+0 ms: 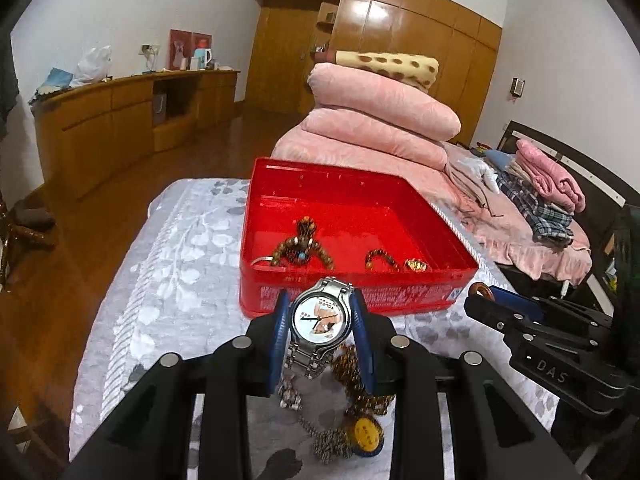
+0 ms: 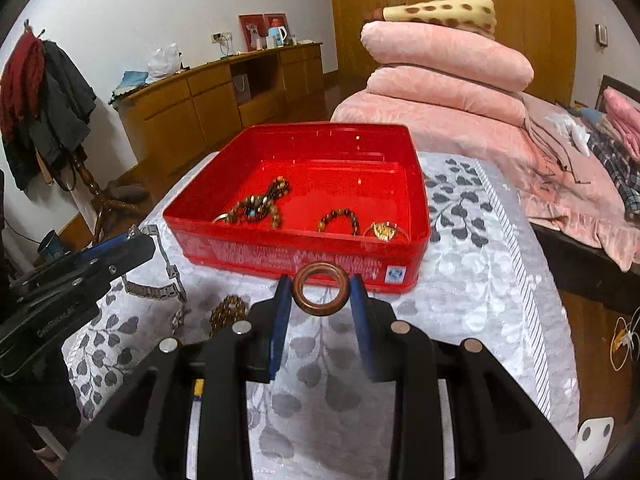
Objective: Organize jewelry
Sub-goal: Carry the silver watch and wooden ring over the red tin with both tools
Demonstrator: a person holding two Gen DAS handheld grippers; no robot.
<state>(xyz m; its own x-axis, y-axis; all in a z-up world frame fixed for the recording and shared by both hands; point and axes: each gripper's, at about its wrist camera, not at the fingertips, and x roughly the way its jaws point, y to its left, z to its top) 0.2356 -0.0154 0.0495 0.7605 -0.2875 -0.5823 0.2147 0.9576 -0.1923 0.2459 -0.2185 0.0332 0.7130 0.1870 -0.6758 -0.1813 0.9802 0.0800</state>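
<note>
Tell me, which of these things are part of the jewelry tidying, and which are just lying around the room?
Part of the job:
- red box with bead bracelets
- wristwatch in the left gripper
- brown ring in the right gripper
- loose beads on the cloth

Just lying about:
- pink quilts
- folded clothes
- hanging coats

We count one red box [image 2: 304, 258] on the bed's leaf-patterned cover [image 2: 472, 280]. Inside it we see three pieces: one tangled bead string [image 2: 258, 204], one small bead bracelet [image 2: 340, 218] and one gold piece [image 2: 384, 232]. We count two hand-held grippers, the left hand-held gripper [image 1: 322, 316] clamping one silver watch [image 1: 320, 318] and the right hand-held gripper [image 2: 322, 290] clamping one brown ring [image 2: 322, 289]. Below the watch we see one loose heap of beads [image 1: 352, 368], number uncertain, and one yellow round tag [image 1: 366, 434].
</note>
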